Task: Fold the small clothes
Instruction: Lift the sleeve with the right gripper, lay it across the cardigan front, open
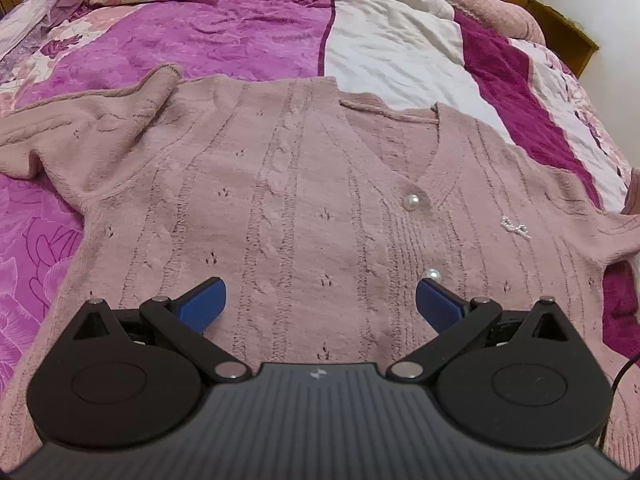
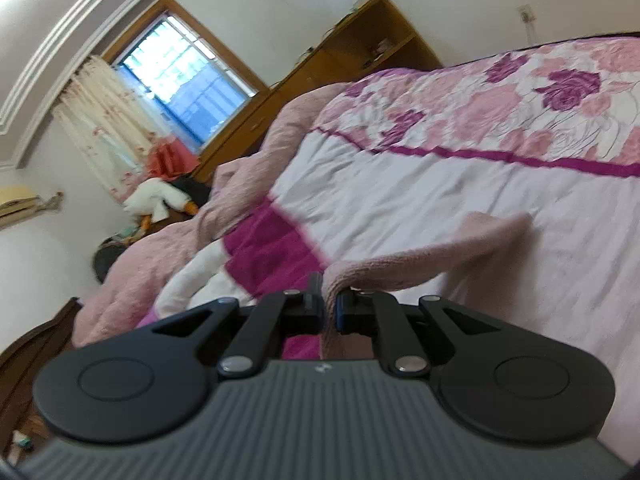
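Note:
A dusty-pink knit cardigan with pearl buttons lies spread front-up on the bed. Its left sleeve lies out to the left. My left gripper is open, its blue pads apart just above the cardigan's lower front. My right gripper is shut on pink knit fabric, a sleeve of the cardigan, lifted off the quilt with its end trailing to the right.
The bed is covered by a magenta, white and floral quilt. A wooden headboard runs along the far right. In the right wrist view a window, a wooden cabinet and piled clothes stand beyond the bed.

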A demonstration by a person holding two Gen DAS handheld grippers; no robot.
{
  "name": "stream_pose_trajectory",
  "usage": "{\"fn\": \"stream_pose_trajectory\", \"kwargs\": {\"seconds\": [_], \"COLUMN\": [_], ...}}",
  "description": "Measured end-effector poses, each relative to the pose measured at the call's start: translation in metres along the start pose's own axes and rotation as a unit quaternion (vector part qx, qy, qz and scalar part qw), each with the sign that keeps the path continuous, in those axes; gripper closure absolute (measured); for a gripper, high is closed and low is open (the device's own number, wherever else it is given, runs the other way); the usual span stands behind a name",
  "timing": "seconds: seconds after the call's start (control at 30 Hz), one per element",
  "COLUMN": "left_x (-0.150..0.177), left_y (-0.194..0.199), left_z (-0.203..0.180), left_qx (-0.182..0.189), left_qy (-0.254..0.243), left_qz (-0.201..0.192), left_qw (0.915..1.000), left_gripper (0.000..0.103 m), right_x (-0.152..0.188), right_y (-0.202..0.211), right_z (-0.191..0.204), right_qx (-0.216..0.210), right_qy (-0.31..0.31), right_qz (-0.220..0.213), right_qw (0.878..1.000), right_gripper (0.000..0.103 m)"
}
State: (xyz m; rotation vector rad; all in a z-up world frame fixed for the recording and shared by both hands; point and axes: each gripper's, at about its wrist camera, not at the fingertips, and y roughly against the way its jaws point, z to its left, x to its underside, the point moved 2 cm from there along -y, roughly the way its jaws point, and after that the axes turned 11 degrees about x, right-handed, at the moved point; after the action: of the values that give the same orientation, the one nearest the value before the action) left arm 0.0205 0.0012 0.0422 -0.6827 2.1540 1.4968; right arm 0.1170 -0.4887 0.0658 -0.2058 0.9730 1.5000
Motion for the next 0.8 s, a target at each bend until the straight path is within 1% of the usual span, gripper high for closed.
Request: {"fn": "stream_pose_trajectory", "kwargs": {"seconds": [0.1,0.23,0.33,0.4,0.63,0.8], "left_x": [-0.001,-0.003,-0.005,-0.007,-0.015,-0.014], "left_y": [0.004,0.008,0.013,0.017,0.032,0.037], "left_z": [-0.002,0.003,0.012,0.017,0.022,0.03], "left_qx": [0.0,-0.008,-0.011,-0.017,-0.048,-0.042], "left_qy": [-0.014,-0.002,0.014,0.017,-0.008,-0.005], "left_qz": [-0.005,-0.004,-0.006,-0.008,-0.028,-0.032], "left_qw": [0.9999,1.0,0.9998,0.9997,0.9984,0.9986], "left_gripper": [0.0,0.0,0.0,0.0,0.0,0.0], "right_x": [0.013,0.034,0.047,0.054,0.079,0.096], "right_y": [0.009,0.015,0.021,0.024,0.031,0.039], "right_z": [0.012,0.035,0.053,0.066,0.109,0.145], "right_qx": [-0.026,-0.049,-0.064,-0.072,-0.1,-0.127], "right_qy": [0.008,0.026,0.038,0.05,0.069,0.089], "right_qz": [0.016,0.038,0.038,0.034,0.045,0.043], "right_qw": [1.0,0.998,0.996,0.996,0.992,0.987], "right_gripper": [0.094,0.094,0.094,0.094,0.094,0.094]}}
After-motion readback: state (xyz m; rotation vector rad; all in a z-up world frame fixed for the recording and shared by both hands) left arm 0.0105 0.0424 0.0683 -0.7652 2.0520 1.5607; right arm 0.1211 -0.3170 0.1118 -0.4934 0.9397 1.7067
